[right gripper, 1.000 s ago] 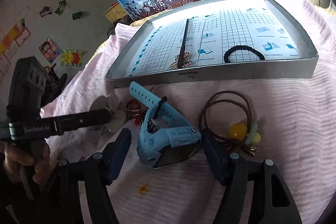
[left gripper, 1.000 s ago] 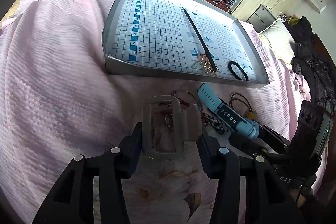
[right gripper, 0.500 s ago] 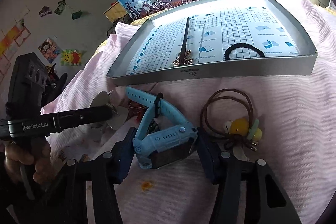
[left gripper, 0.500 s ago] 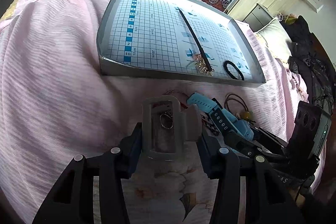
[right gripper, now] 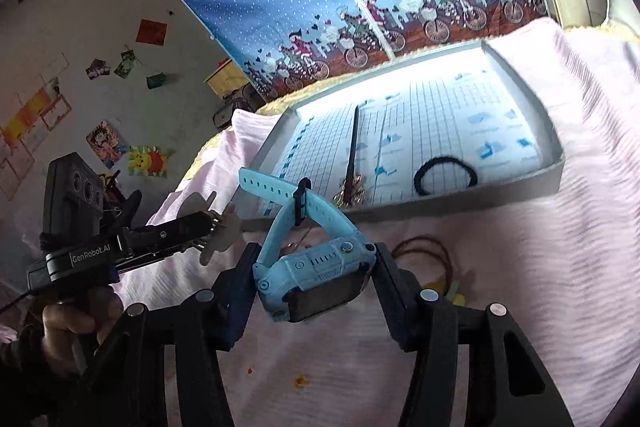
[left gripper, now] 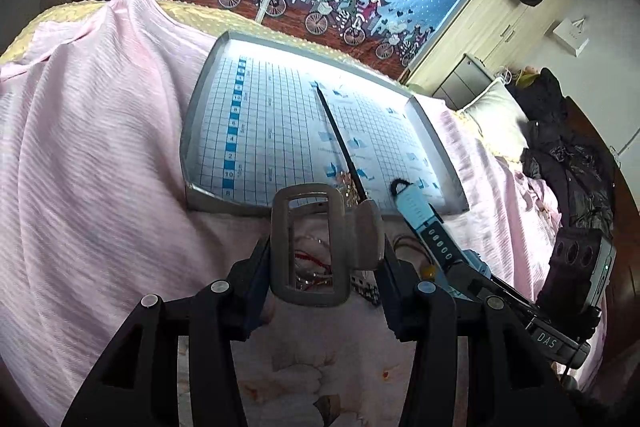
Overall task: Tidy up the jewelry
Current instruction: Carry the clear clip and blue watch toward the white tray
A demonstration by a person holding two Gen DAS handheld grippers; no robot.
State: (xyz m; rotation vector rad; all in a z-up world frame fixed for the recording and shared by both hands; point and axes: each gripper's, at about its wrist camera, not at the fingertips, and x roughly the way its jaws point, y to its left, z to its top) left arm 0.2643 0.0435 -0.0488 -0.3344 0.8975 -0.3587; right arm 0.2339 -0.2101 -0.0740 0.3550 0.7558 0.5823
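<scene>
Since the earlier frames, both held items have been lifted off the pink ribbed bedspread (left gripper: 92,163) and carried toward the shallow grey tray lined with blue-gridded paper (left gripper: 438,151). The light blue plastic child's smartwatch (right gripper: 316,267), resting on the cloth a second ago, is now held up in the air by the right gripper (right gripper: 314,281), whose jaws are pinched against the sides of the watch body, with the strap arching up toward the tray's near wall. The left gripper (left gripper: 326,263) has its jaws clamped on a pale grey rectangular frame with a rounded tab (left gripper: 316,247) (what kind of piece it is cannot be told), now raised almost level with the tray's near edge.

Inside the tray already lie a thin black stick with a gold ornament (right gripper: 352,159) and a black elastic hair loop (right gripper: 444,175). A brown cord with yellow beads (right gripper: 432,259) is left on the bedspread below. Both lifts appear complete; placing into the tray seems to be next, with the cord remaining to be collected.
</scene>
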